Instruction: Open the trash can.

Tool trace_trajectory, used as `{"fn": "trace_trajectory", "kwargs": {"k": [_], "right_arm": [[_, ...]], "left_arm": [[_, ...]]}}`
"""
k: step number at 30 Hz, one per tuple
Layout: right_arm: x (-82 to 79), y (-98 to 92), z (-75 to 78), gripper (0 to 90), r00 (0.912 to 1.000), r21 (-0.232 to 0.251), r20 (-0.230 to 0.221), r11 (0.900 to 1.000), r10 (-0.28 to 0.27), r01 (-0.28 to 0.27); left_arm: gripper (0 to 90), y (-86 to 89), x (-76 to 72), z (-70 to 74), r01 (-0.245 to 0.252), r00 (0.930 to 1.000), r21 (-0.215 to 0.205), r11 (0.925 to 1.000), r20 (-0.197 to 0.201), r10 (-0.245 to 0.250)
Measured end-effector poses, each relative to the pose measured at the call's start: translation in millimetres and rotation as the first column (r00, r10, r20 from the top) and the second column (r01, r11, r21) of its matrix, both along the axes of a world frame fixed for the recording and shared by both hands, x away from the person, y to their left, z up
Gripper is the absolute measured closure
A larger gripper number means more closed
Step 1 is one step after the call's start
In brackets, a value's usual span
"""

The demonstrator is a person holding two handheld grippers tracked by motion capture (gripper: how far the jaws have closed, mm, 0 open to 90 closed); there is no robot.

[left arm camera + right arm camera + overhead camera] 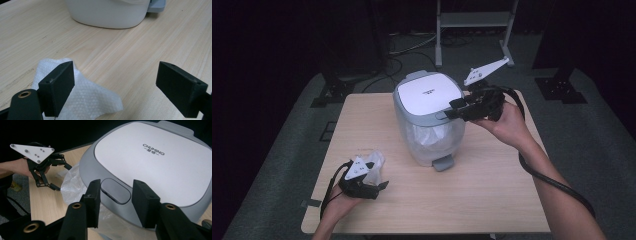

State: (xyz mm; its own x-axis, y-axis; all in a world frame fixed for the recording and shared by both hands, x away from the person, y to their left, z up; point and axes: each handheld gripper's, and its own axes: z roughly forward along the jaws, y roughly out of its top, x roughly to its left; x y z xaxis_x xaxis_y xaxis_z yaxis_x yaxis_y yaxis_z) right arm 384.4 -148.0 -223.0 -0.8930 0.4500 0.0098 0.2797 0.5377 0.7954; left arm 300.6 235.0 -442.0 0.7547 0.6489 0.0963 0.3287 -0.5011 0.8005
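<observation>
Bin: a small pedal bin (428, 120) stands near the middle of the wooden table (492, 200), lid (160, 162) down, foot pedal (443, 162) facing the person. A thin liner bag (71, 186) shows through its pale body and puffs out under the rim.

Right gripper: the right gripper (115, 200) sits at the front edge of the lid, jaws half-closed and set either side of the grey push tab (115, 190). Nothing is pinched; the pads stand clear of the tab. My guess is that it is lined up there because that tab is what frees or lifts the lid.

Left gripper: the left gripper (115, 85) rests low on the table, well apart from the bin, jaws wide. One pad overlaps a crumpled white paper tissue (85, 97) lying flat on the wood, the other stands off over bare table, so the tissue isn't gripped.

Tissue: near the table's front left, close to the person, probably waiting there until the lid is up.

Likely order: lid first, rubbish second.
</observation>
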Motion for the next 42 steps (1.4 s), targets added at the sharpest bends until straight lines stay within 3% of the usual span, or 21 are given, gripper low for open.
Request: {"fn": "trace_trajectory", "kwargs": {"k": [23, 35, 42], "right_arm": [[12.5, 21.1, -9.1, 79.5, 1.0, -0.03, -0.003, 1.0, 0.007, -0.007], [12.6, 20.5, -11.7, 81.4, 0.9999, -0.015, 0.003, 1.0, 0.01, -0.01], [10.3, 22.5, -11.5, 83.5, 0.9996, -0.037, 0.029, 0.999, 0.001, 0.0]], "left_arm": [[14.1, 3.1, 0.3, -0.4, -0.007, 1.0, 0.0, 1.0, -0.001, 0.007], [14.1, 3.4, -0.2, 0.7, -0.008, 1.0, -0.004, 1.0, 0.0, 0.008], [14.1, 1.6, -0.3, 0.0, -0.001, 1.0, 0.0, 1.0, -0.002, 0.001]]}}
